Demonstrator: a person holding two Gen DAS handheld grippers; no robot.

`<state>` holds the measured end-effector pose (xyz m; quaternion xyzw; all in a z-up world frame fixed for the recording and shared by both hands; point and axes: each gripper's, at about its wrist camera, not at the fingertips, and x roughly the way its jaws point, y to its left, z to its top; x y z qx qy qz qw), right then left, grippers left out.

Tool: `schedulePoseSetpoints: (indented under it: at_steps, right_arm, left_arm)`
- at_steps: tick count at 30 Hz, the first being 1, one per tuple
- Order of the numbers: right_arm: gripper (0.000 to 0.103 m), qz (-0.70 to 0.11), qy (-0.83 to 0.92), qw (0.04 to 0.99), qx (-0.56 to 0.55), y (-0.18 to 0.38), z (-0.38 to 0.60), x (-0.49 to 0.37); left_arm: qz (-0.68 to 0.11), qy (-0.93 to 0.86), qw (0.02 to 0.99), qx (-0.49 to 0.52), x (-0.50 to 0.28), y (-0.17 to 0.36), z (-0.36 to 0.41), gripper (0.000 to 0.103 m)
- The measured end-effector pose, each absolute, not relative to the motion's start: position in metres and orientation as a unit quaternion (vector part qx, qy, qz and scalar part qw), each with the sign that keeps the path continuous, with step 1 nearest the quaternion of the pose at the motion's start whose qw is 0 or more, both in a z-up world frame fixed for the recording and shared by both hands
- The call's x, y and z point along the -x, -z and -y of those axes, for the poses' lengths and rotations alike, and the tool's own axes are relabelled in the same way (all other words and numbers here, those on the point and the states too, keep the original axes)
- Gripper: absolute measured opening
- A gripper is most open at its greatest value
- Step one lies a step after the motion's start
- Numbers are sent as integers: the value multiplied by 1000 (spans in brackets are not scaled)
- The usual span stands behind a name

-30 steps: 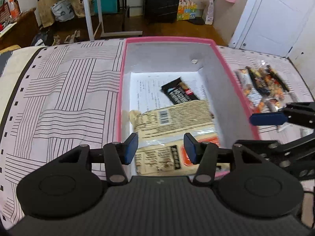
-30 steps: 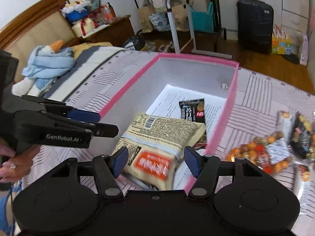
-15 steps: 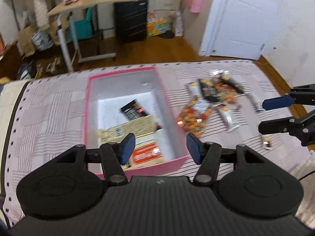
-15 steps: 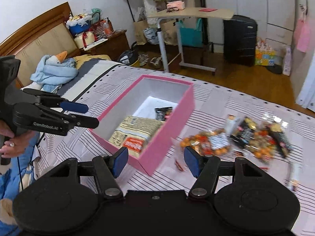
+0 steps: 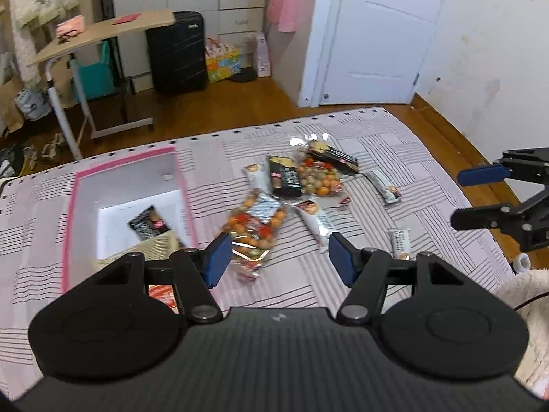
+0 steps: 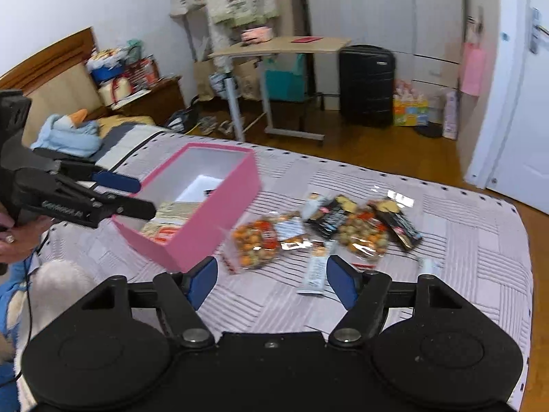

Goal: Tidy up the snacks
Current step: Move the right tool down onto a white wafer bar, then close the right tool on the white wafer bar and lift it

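1. The left gripper (image 5: pixel 279 257) sits at lower centre of the left wrist view, its blue pads spread and opening further, with nothing between them. They hang above the striped bedspread (image 5: pixel 394 158).
2. The right gripper (image 6: pixel 272 283) sits at lower centre of the right wrist view, jaws likewise apart and opening, gripping nothing.
3. Writing: the side of the left gripper, seen at the left edge of the right wrist view, carries pale lettering too blurred to read. The snack wrappers bear print, but none of it is legible.
4. Just beyond the left gripper's pads, at frame centre, lies a clear bag of orange and red coated nuts (image 5: pixel 255 228) with a crinkled foil end.
5. Above it, in a loose heap, lie a black bar wrapper (image 5: pixel 284 180), a second nut bag (image 5: pixel 319 178) and another dark wrapper (image 5: pixel 334 158).
6. Three slim white stick packets lie around the heap: one below it (image 5: pixel 317 221), one to its right (image 5: pixel 384 185), and one further down and right (image 5: pixel 399 242).
7. The pink box (image 5: pixel 70 206) lies open at centre left, white inside. It holds a black bar packet (image 5: pixel 147 226) and a beige bag with an orange label (image 6: pixel 168 221).
8. Far off at upper left stand a rolling desk (image 5: pixel 103 31) and a black suitcase (image 5: pixel 176 53).
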<state>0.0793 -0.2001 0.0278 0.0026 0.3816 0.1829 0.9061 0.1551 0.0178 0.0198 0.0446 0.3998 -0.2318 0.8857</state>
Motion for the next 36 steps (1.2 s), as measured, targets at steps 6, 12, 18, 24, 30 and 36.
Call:
schedulePoseSetpoints:
  at_steps: [6,12,18,24,30,36]
  right_arm:
    - [83,-404,-122,906,-24,20,238,-99]
    - [82,-473,-93,870,-106,76,268,-118]
    - [76,-549,-54,823,-134,137,281,-129]
    - [66,-571,-43,805,-153,169,285,-141]
    - [33,-549,-39,824,-133,168,281,-150]
    - [32,-503,-63,857,-87,161,262,-167]
  left_arm:
    - [-412,232,880,-43,-171,8,24,62]
    - [-443,231,866,-8,-201,50,55,62]
    - [-458,220,861,19,-232,95,85,61]
    - [-453,201,867,53,-259,135,100,61]
    - [-471,176,861,73,-269,166,91,61]
    - [-452,180,871,65,-269,175,102,61]
